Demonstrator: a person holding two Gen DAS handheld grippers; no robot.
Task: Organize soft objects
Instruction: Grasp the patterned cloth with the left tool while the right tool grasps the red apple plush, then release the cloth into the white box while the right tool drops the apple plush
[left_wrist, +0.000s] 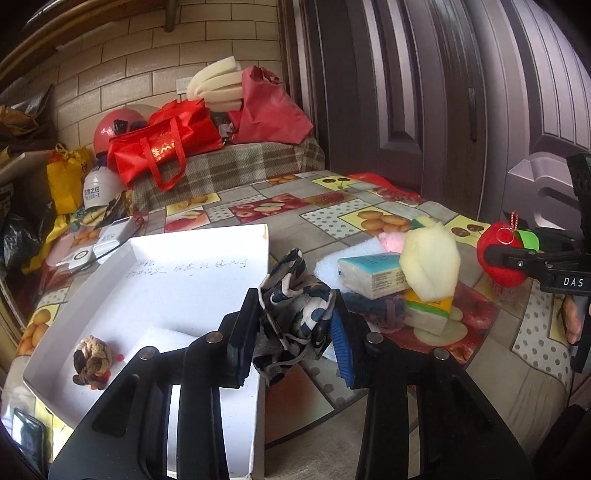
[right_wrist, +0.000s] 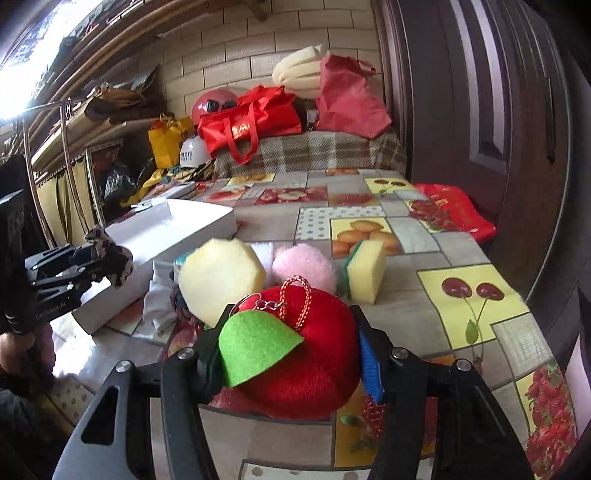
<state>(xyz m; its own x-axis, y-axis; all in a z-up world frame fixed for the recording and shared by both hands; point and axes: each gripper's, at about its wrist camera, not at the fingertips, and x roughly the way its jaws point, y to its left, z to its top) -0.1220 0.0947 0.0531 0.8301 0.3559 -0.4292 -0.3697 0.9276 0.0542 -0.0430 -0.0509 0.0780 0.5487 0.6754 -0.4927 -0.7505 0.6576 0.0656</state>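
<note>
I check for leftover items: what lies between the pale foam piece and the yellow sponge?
In the right wrist view, a pink fluffy ball sits between the pale foam piece and the yellow sponge.

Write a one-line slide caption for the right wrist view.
Right gripper clamps a red plush apple above the fruit-print tablecloth.

Your left gripper (left_wrist: 295, 325) tilts slightly downward, its jaws clamped on a patterned cloth bundle (left_wrist: 291, 310). Your right gripper (right_wrist: 291, 354) also angles down, jaws pressed against both sides of a red plush apple (right_wrist: 306, 354).
</note>
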